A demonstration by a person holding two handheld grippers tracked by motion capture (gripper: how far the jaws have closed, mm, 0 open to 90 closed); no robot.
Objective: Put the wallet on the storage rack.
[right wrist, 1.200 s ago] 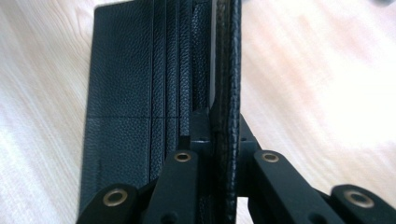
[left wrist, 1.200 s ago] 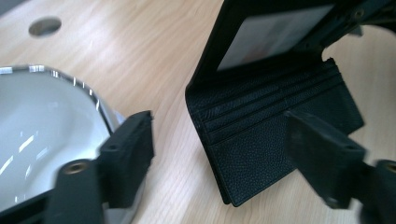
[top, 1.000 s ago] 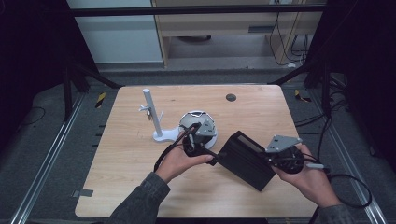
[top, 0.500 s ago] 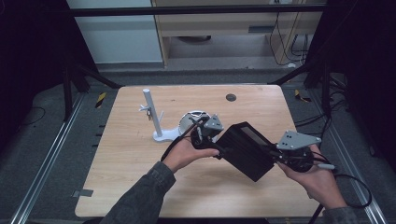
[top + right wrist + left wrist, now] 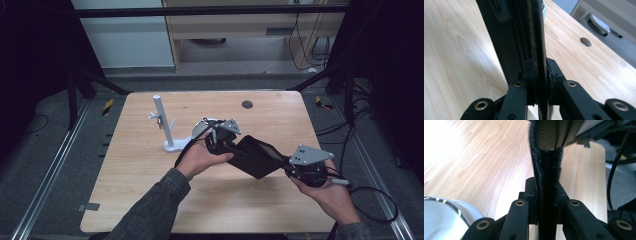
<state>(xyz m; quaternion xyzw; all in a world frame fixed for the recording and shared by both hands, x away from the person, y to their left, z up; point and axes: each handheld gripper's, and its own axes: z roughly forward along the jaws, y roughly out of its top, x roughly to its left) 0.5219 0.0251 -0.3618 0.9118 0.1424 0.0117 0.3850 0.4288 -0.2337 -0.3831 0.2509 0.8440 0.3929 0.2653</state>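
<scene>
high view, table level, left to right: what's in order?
white stand → left gripper → black flat case → right gripper. Both grippers are clamped on the case, one at each end, holding it above the table.

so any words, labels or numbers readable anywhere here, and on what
None can be read.
The black flat case held between the left gripper and the right gripper shows no lettering.
The white stand and the wooden table carry no print.
The yellow-black floor markers bear stripes, no text.
</scene>
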